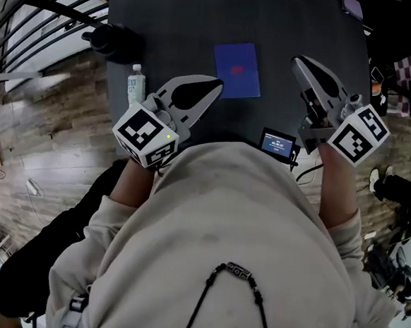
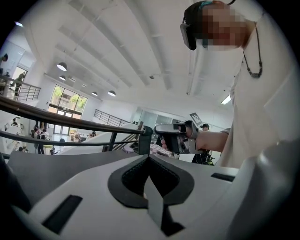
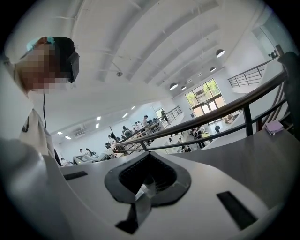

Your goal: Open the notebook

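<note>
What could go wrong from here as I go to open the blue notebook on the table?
1. The notebook lies closed and flat. The left gripper and the right gripper both have their jaws together, so a tip may just push it across the table instead of lifting the cover.
2. The bottle stands upright close to the left gripper, where a sideways swing could topple it.

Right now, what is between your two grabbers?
The closed blue notebook lies on the table between the left gripper and the right gripper; the head view shows it.
</note>
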`<state>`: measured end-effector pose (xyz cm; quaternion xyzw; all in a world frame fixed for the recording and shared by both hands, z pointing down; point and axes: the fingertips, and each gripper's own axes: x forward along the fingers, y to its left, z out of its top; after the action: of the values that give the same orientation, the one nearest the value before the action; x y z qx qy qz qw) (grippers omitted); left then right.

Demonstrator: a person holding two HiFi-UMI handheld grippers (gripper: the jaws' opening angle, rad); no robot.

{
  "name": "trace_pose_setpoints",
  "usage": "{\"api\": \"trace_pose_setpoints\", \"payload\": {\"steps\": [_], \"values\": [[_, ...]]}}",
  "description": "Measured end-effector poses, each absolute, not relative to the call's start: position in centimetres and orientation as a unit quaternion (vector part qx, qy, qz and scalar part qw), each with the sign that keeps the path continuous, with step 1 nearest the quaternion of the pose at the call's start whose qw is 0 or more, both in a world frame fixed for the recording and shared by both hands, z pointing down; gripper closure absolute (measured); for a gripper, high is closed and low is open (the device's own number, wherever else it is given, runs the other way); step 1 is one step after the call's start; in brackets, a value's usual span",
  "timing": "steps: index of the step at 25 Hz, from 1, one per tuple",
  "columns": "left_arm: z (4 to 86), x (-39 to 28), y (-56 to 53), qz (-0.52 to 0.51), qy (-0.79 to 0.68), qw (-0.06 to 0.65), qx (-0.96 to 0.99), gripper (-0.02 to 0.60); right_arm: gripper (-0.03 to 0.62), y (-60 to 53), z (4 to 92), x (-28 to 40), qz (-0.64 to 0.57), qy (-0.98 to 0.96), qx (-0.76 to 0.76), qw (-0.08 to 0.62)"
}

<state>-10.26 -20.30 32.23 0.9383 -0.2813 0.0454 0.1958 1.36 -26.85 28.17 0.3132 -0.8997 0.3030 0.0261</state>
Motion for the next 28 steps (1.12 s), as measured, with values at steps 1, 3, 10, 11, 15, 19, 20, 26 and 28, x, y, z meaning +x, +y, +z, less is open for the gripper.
{"api": "trace_pose_setpoints", "payload": {"steps": [1,3,10,11,15,19,20,26,28], "values": [[32.7,-10.6,-20.7,0.05,-0.283,0.199,0.937,0.58,0.577,-27.7,28.6,0.7,0.304,-0.9,0.31,0.028],[33.8,-11.3,-21.4,0.062,-0.288,0.207,0.933,0.58,0.577,-28.9,29.7,-0.4,0.311,-0.9,0.303,0.03],[38.2,-10.5,-21.7,0.118,-0.309,0.228,0.916,0.58,0.576,-29.5,33.6,-0.3,0.342,-0.895,0.283,0.042],[38.9,-10.3,-21.6,0.129,-0.31,0.23,0.913,0.58,0.576,-29.5,34.1,-0.2,0.346,-0.894,0.282,0.042],[42.2,-9.5,-21.9,0.18,-0.31,0.228,0.905,0.581,0.576,-30.2,36.5,0.2,0.364,-0.886,0.285,0.048],[45.3,-8.5,-21.8,0.226,-0.3,0.223,0.9,0.581,0.569,-30.2,39.1,0.7,0.381,-0.876,0.288,0.064],[46.2,-8.3,-21.8,0.239,-0.296,0.222,0.898,0.58,0.558,-30.3,39.8,0.7,0.388,-0.873,0.288,0.067],[52.3,-8.1,-22.4,0.297,-0.266,0.251,0.882,0.58,0.487,-31.1,44.8,0.4,0.426,-0.852,0.288,0.095],[54.3,-8.1,-21.8,0.32,-0.257,0.26,0.874,0.581,0.476,-30.6,47.1,0.4,0.443,-0.842,0.288,0.11]]}}
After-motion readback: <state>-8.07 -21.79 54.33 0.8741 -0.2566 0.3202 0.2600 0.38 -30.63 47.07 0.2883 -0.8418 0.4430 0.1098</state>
